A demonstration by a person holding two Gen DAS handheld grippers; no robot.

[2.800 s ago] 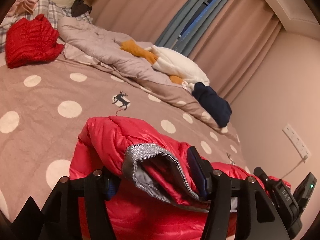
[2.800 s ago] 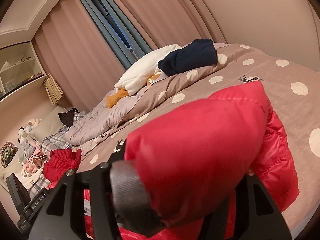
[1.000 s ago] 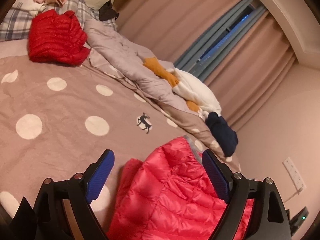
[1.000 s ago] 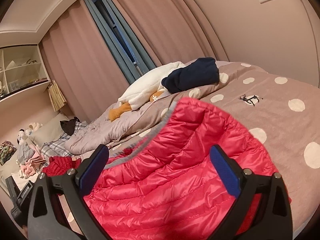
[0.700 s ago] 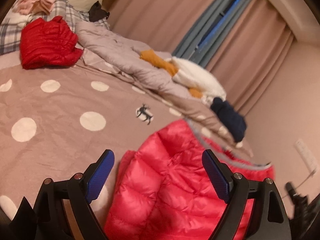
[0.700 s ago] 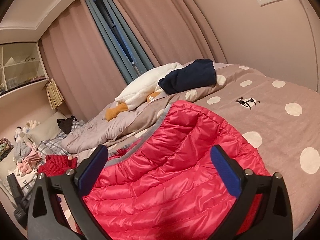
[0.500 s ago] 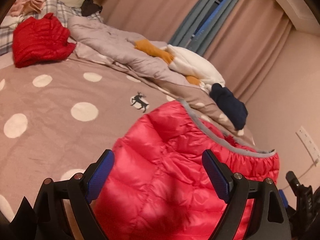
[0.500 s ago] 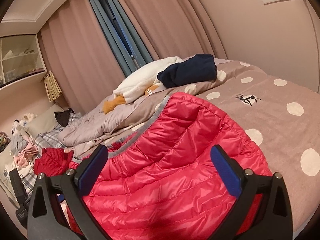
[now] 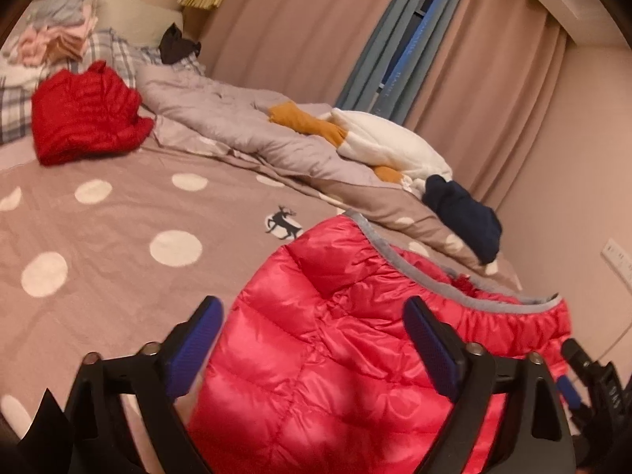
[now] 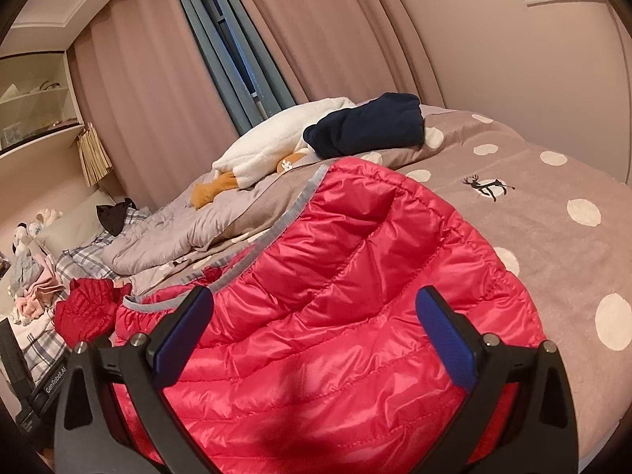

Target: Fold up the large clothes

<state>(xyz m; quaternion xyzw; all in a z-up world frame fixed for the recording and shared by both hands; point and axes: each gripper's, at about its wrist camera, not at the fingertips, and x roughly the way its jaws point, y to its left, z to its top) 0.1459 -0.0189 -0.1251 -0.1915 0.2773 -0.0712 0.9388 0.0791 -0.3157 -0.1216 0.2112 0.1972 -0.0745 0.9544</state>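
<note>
Red down jacket [image 9: 339, 355] [image 10: 335, 316] flat below both pairs of wide-apart jaws.

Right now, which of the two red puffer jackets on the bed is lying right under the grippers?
The brighter red jacket with grey trim, spread beneath both open grippers. The darker red jacket sits bunched far off, near the plaid pillow.

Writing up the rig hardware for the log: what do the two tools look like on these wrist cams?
Both match: the left tool and right tool have matte black angular frames, silver screw heads at the joints and two fingers faced with textured blue pads. The left tool's body, seen at the right wrist view's left edge, carries white "GenRobot.AI" lettering. No cables or sleeves visible.
</note>
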